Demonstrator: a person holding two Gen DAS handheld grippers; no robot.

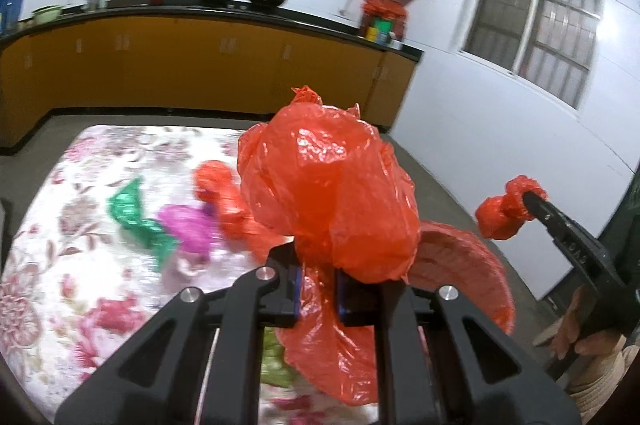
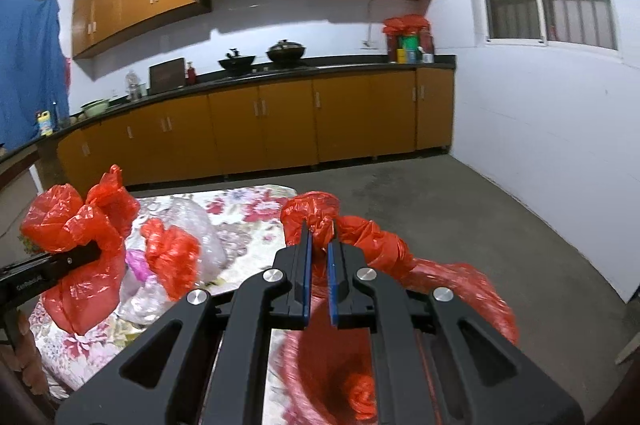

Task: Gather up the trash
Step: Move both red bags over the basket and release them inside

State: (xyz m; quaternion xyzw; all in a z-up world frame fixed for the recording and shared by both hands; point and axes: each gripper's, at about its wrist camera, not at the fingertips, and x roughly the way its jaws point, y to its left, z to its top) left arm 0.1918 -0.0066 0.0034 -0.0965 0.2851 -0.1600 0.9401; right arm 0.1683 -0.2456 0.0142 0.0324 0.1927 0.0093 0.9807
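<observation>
My left gripper [image 1: 318, 285] is shut on one edge of a red plastic trash bag [image 1: 332, 193], held up above the floral table [image 1: 80, 225]. My right gripper [image 2: 319, 257] is shut on another edge of the red bag [image 2: 312, 215]; it also shows in the left wrist view [image 1: 532, 199], gripping a red bunch [image 1: 506, 213]. The bag's open mouth [image 2: 340, 377] hangs below the right gripper. A green wrapper [image 1: 132, 213] and a purple wrapper [image 1: 188, 225] lie on the table. The left gripper with its red bunch [image 2: 76, 225] shows at the left of the right wrist view.
The table carries a flowered cloth and a clear plastic bag [image 2: 200, 237]. Behind it stand orange kitchen cabinets [image 2: 280, 121] with a black counter holding two woks [image 2: 286, 53]. Bare concrete floor [image 2: 460, 217] lies to the right, by a white wall with a window.
</observation>
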